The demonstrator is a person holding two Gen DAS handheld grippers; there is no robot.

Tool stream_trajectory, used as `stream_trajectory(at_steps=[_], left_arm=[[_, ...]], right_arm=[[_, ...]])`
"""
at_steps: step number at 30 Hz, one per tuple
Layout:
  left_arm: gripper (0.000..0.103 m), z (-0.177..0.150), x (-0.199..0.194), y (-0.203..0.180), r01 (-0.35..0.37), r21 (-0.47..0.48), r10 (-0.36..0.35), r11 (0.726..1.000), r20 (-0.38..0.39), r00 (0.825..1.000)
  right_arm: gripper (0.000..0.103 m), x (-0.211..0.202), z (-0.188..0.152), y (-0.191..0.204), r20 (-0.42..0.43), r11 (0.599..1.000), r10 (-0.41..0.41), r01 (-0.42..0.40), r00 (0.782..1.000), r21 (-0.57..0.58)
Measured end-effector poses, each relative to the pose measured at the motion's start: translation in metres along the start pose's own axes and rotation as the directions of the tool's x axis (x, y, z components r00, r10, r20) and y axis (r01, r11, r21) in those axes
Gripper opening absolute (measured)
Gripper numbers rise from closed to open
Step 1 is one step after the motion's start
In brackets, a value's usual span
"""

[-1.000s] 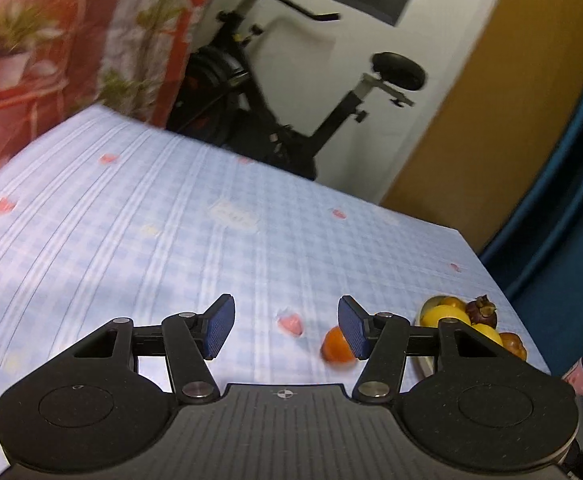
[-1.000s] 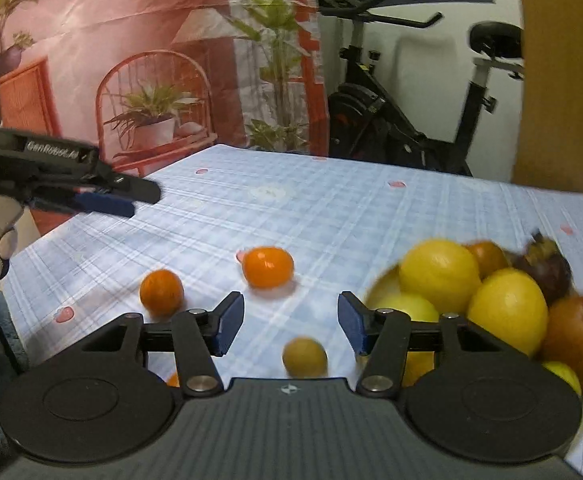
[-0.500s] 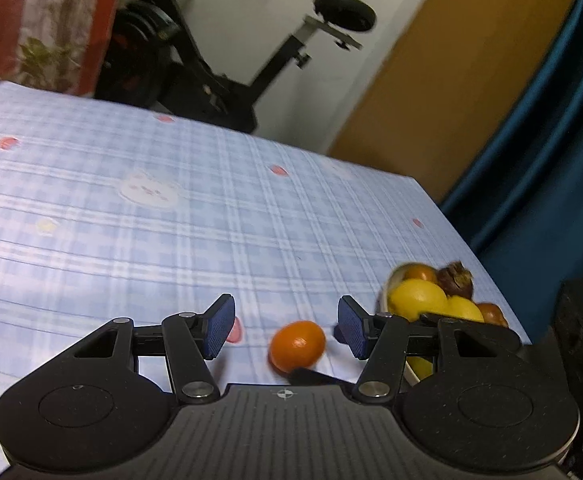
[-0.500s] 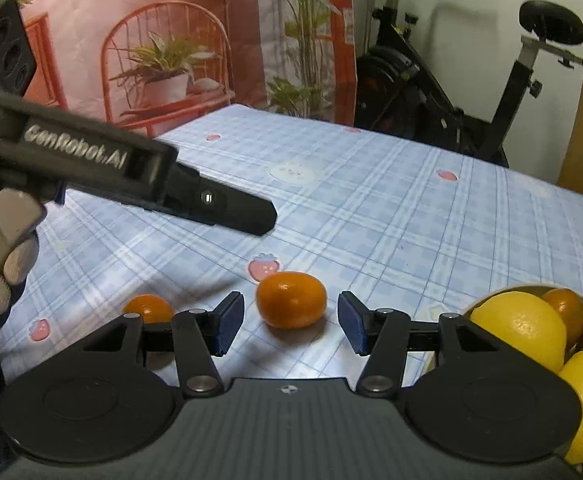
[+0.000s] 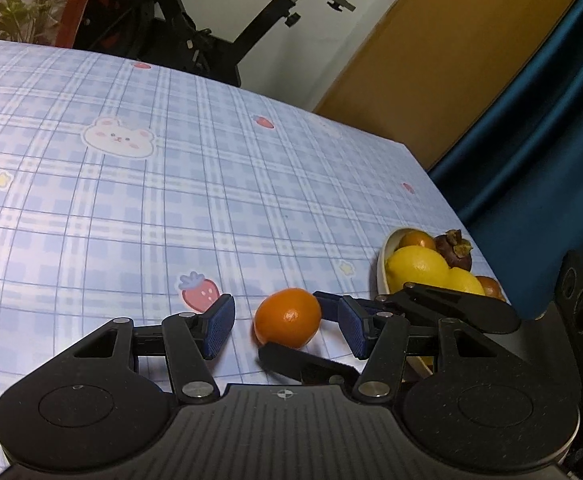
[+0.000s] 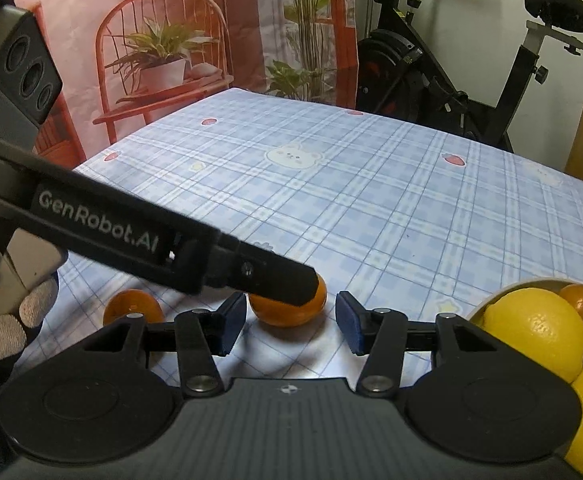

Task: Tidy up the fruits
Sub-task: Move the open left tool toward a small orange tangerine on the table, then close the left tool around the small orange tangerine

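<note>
An orange tangerine (image 5: 287,318) lies on the blue checked tablecloth (image 5: 171,200), left of a pale bowl (image 5: 382,268). The bowl holds lemons (image 5: 415,266), a mangosteen (image 5: 453,250) and other fruit. My left gripper (image 5: 285,332) is open, with the tangerine just ahead between its blue pads. My right gripper (image 6: 291,326) has its jaws closing, and the same tangerine (image 6: 287,314) sits between its pads with a gap on each side. In the right wrist view, the left gripper's black finger (image 6: 283,280) crosses over the top of the tangerine. The right gripper's fingers (image 5: 303,362) flank the fruit.
A second tangerine (image 6: 131,308) lies to the left, near a gloved hand (image 6: 3,332). Lemons (image 6: 535,330) fill the bowl's near side. An exercise bike (image 6: 451,64) stands past the table's far edge. A blue curtain (image 5: 551,128) hangs to the right.
Both grippers have closed in on the same tangerine. The left one tipped down toward it. The right one swung left away from the bowl, and its jaws narrowed slightly.
</note>
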State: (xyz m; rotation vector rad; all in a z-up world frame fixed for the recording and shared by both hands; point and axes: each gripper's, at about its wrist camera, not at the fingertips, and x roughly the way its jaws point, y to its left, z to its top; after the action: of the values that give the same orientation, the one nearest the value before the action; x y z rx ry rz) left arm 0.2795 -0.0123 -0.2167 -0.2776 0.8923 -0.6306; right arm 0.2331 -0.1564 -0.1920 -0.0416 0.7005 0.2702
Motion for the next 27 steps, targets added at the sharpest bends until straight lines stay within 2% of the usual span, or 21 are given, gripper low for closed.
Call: stream_trajectory(at_steps=[4,11,15,27], left_arm=[[0.051,-0.001,0.004,0.003,-0.009,-0.005,0.009,1.000,-0.007,1.000],[0.051,-0.003,0.005,0.006,-0.009,-0.006,0.009,1.000,-0.003,1.000],[0.039,-0.004,0.003,0.005,0.014,-0.009,-0.014,1.000,0.005,1.000],[0.038,-0.011,-0.011,-0.011,0.003,0.053,-0.005,0.999,0.027,1.000]], right_arm=[[0.048,0.003,0.001,0.001,-0.004,1.000,-0.001,0.001,1.000,0.004],[0.047,0.005,0.000,0.001,-0.009,1.000,0.002,-0.002,1.000,-0.002],[0.046,0.004,-0.001,0.001,-0.007,1.000,0.001,-0.001,1.000,0.003],[0.046,-0.011,-0.011,0.006,0.039,1.000,-0.010,0.010,0.999,0.002]])
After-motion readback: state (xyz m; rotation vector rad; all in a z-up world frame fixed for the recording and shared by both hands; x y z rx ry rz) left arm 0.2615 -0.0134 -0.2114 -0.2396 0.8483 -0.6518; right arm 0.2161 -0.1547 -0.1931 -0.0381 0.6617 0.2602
